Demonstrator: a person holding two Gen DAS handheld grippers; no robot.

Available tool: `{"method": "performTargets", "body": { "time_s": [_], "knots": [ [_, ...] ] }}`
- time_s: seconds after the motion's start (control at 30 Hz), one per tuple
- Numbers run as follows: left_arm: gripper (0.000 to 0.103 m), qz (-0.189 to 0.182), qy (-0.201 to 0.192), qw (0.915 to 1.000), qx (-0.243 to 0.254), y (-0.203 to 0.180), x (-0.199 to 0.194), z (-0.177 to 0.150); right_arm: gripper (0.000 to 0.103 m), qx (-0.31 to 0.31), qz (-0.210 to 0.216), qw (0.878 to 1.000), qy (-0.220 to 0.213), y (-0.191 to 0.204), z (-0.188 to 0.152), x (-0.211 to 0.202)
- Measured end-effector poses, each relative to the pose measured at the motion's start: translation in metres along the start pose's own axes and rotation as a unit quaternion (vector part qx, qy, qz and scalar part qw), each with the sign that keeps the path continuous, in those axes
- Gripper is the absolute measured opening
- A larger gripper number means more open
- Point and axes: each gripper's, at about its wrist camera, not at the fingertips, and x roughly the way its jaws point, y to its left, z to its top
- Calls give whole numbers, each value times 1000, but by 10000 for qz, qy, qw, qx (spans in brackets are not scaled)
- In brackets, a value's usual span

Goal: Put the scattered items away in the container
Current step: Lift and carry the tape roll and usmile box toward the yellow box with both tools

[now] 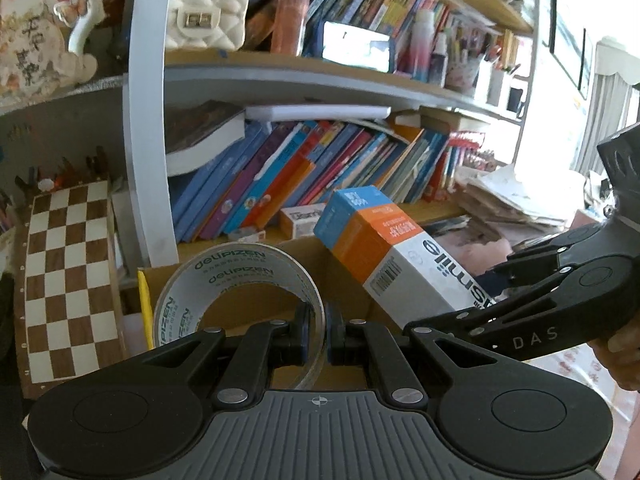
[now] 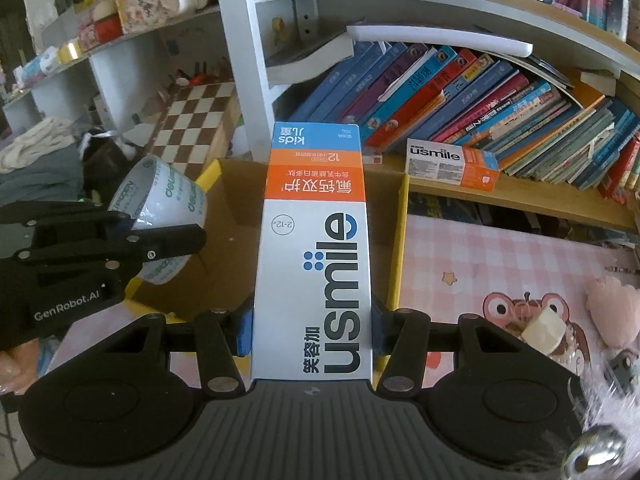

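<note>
Bright daylight, blown-out glare at right, fisheye-curved edges, slight motion blur

A pink checked cloth (image 2: 500, 256) with cartoon pictures is spread over the surface. An open cardboard box (image 2: 224, 208) with yellow edges is set on it, next to a bookshelf (image 2: 520, 200). A fluffy pink toy (image 2: 612, 312) is laid on the cloth.

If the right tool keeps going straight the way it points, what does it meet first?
Probably the open cardboard box: the right tool, holding the toothpaste carton, points into it. Depth is unclear; the bookshelf lies beyond.
</note>
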Motion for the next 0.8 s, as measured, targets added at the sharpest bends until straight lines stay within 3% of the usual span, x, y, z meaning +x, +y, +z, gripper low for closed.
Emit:
{"method": "performTargets", "body": {
  "time_s": [0.43,0.8],
  "knots": [
    [7,4,645,9979,-53,13,55,-12,50,-442,-192,9982,349,4,8,62],
    [7,230,922,9954,127,18,70,-22,50,-665,-232,9953,665,8,2,92]
  ]
}}
